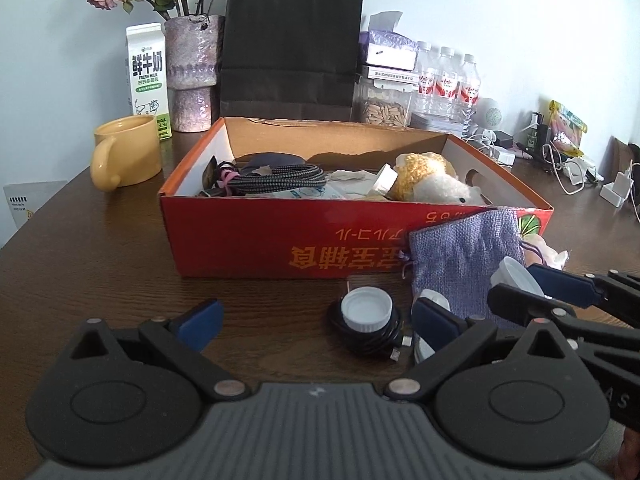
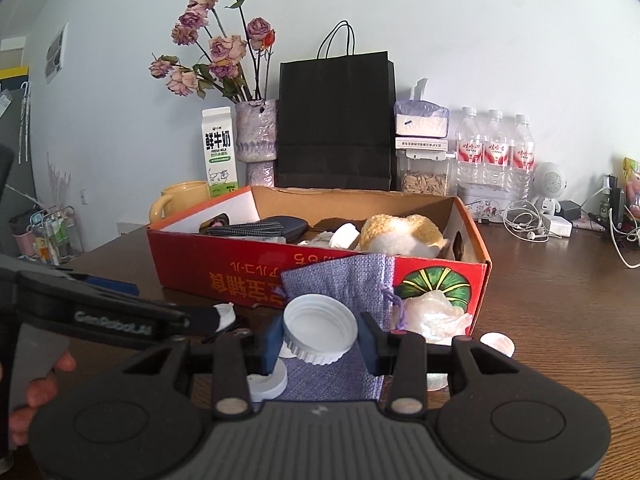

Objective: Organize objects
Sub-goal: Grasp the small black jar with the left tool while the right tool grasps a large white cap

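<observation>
An open red cardboard box stands mid-table, holding a plush toy, coiled cables and small items. A purple burlap pouch leans against its front wall. My right gripper is shut on a white screw cap, held tilted above the pouch. My left gripper stands open low over the table. Just ahead of it, toward its right finger, a second white cap lies on a black coiled cable.
More white lids lie by the pouch, and a pearly shell-like thing rests at the box corner. Behind stand a yellow mug, milk carton, vase, black paper bag, water bottles and chargers with cords at the right.
</observation>
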